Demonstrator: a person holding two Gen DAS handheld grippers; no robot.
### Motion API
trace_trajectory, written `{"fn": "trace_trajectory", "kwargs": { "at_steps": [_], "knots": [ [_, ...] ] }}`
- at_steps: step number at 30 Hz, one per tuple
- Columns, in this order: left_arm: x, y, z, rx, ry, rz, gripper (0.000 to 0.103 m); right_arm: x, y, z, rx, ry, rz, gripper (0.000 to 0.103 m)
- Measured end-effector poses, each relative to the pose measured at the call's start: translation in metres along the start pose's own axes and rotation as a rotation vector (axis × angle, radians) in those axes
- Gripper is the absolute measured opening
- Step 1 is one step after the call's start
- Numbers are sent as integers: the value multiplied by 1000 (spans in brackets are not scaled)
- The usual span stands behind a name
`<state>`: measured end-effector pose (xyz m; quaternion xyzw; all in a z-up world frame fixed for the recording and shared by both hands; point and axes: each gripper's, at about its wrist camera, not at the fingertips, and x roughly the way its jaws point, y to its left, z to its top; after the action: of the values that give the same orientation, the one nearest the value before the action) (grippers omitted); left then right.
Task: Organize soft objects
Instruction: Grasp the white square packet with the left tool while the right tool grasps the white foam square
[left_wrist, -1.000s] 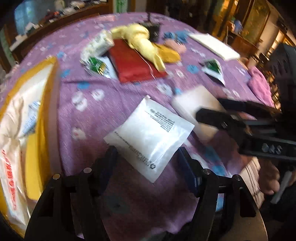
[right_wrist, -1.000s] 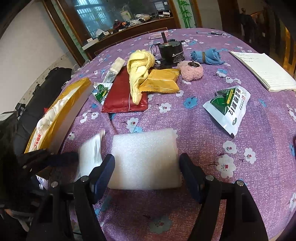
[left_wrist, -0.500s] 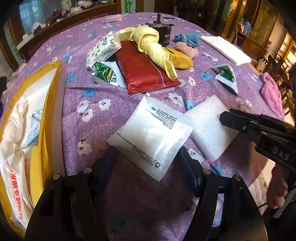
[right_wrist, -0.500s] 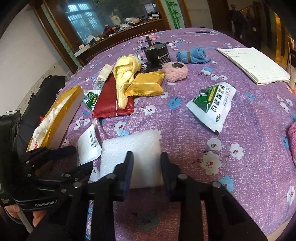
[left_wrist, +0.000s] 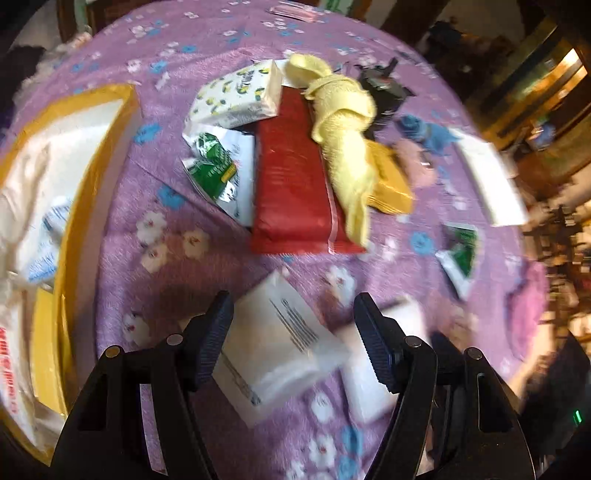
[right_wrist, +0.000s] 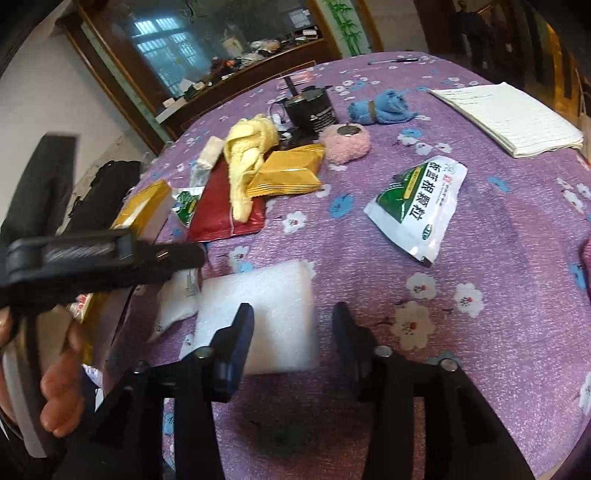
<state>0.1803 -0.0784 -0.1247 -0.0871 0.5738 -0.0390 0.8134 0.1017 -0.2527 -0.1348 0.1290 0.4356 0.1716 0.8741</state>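
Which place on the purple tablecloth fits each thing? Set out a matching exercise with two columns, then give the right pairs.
Things:
1. yellow towel
2. white foam pad
3. pink fluffy puff
4. green and white sachet

Places:
A. just ahead of the right tongs
B. draped over the red packet
C. alone, below the lined notepad
D. beside the black cup

Pairs: 1-B, 2-A, 3-D, 4-C

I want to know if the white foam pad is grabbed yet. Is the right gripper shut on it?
No, open. The right gripper has just been opening; its fingers straddle the white foam pad's near edge without pressing it.
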Motion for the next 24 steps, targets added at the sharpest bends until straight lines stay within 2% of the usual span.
{"fn": "trace_trajectory", "kwargs": {
  "at_steps": [1, 2, 4, 5, 6, 7, 8, 9, 10, 12, 14, 17, 18, 20, 21, 22, 24],
  "knots": [
    [4, -1, 0, 4, 13, 35, 52, 0, 3, 0, -11, 2, -10, 47],
    [11, -3, -1, 11, 38, 64, 48, 0, 6, -1, -29, 5, -21, 50],
    [10, -4, -3, 47, 18, 106, 39, 0, 11, -4, -58, 3, -26, 55],
    [9, -4, -5, 51, 7, 105, 39, 1, 12, -5, -69, -3, -34, 56],
    [7, -3, -7, 52, 0, 98, 33, 1, 15, -6, -82, -9, -45, 57],
    [5, -2, -10, 51, -3, 78, 23, 2, 16, -7, -91, -10, -53, 57],
    [3, 0, -13, 48, 6, 44, 17, 2, 18, -7, -97, -10, -65, 58],
    [-1, 1, -14, 53, 11, 34, 5, 2, 18, -7, -98, -11, -68, 58],
    [-7, 1, -19, 64, 3, 45, 2, 2, 17, -7, -95, -12, -64, 58],
    [-20, 6, -26, 75, -18, 22, 0, 2, 13, -5, -78, -10, -47, 58],
    [-36, 16, -39, 79, -17, -44, 0, 1, 9, -3, -52, 2, -19, 58],
    [-50, 26, -49, 65, -32, -120, 0, -1, 2, -1, -10, 16, 49, 66],
    [-51, 28, -51, 74, -36, -122, 1, -1, 1, -1, -2, 18, 61, 68],
    [-42, 31, -51, 65, -10, -119, 14, -1, 2, -1, 5, 23, 70, 69],
    [-37, 30, -48, 60, 9, -136, 37, -1, 3, -1, 4, 26, 70, 71],
    [-32, 34, -46, 50, 33, -157, 53, -1, 5, -1, 1, 29, 71, 72],
    [-27, 37, -45, 56, 21, -184, 57, -1, 8, -2, -8, 30, 69, 74]
  ]
}}
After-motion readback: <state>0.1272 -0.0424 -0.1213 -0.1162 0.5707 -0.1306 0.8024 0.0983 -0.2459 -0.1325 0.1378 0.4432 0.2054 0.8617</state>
